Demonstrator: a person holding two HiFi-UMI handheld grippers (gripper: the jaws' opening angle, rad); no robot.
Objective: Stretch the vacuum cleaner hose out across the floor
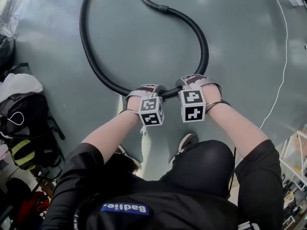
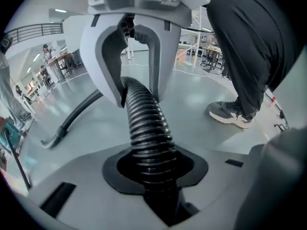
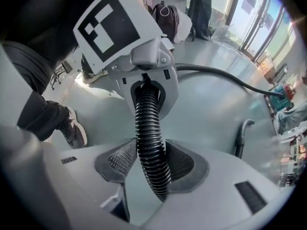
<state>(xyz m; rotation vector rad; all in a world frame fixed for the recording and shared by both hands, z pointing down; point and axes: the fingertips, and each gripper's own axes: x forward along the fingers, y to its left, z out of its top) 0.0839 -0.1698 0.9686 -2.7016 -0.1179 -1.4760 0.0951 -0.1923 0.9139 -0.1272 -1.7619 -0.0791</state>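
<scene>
A black ribbed vacuum hose [image 1: 96, 66] lies in a big loop on the grey-green floor, and a smooth cuff [image 1: 163, 7] joins it to a further stretch at the top. At the near bottom of the loop both grippers sit side by side on it. My left gripper [image 1: 152, 91] is shut on the hose [image 2: 144, 123], which runs out between its dark pads [image 2: 192, 169] into the right gripper [image 2: 129, 56] just ahead. My right gripper [image 1: 188, 83] is shut on the hose [image 3: 148, 128] too, with its ribbed pads [image 3: 120, 159] pressed on both sides. The left gripper [image 3: 146, 80] faces it closely.
Backpacks and bags [image 1: 24, 114] crowd the left edge of the floor. A thin white cable [image 1: 283, 56] trails down the right side, near shelving [image 1: 295, 152]. The person's shoes [image 1: 187, 143] stand just behind the grippers. A curved tube end [image 3: 242, 133] lies farther off.
</scene>
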